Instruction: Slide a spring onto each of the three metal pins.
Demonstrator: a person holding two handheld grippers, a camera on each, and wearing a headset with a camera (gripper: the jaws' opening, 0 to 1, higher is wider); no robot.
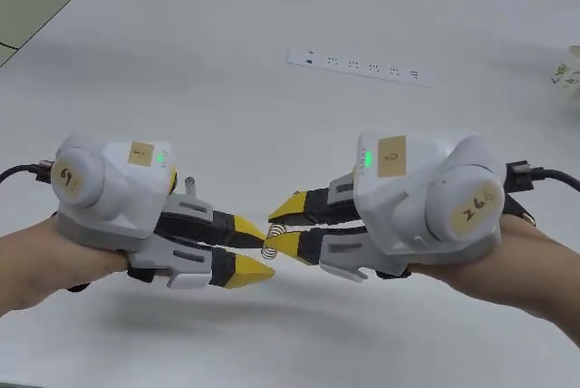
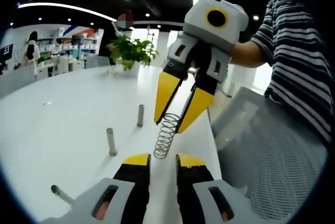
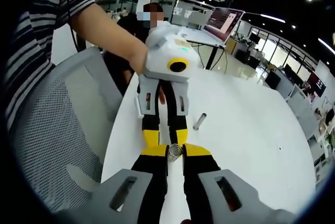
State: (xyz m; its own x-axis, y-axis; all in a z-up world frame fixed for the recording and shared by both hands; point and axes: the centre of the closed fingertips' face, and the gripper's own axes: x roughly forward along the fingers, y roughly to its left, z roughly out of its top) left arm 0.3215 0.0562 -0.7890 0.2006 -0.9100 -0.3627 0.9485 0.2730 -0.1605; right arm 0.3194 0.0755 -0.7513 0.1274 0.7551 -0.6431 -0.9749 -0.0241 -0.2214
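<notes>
A small steel spring (image 1: pixel 269 247) hangs between the two grippers above the white table (image 1: pixel 272 116). My right gripper (image 1: pixel 269 230) is shut on its upper end; in the left gripper view that gripper (image 2: pixel 175 124) reaches in from above with the spring (image 2: pixel 166 136) slanting down from its yellow tips. My left gripper (image 1: pixel 265 249) faces it, open, and the spring's free end sits just ahead of the gap between its tips (image 2: pixel 164 159). Three upright metal pins (image 2: pixel 140 115), (image 2: pixel 110 141), (image 2: pixel 62 194) stand bare on the table to the left. One pin (image 3: pixel 199 121) stands beside the left gripper (image 3: pixel 166 139).
A white power strip (image 1: pixel 358 68) lies at the back of the table. A grey mesh chair (image 2: pixel 261 145) stands at the table's edge beside the person's striped sleeve (image 2: pixel 293 51). A potted plant (image 2: pixel 131 51) and a laptop (image 3: pixel 225 22) sit farther off.
</notes>
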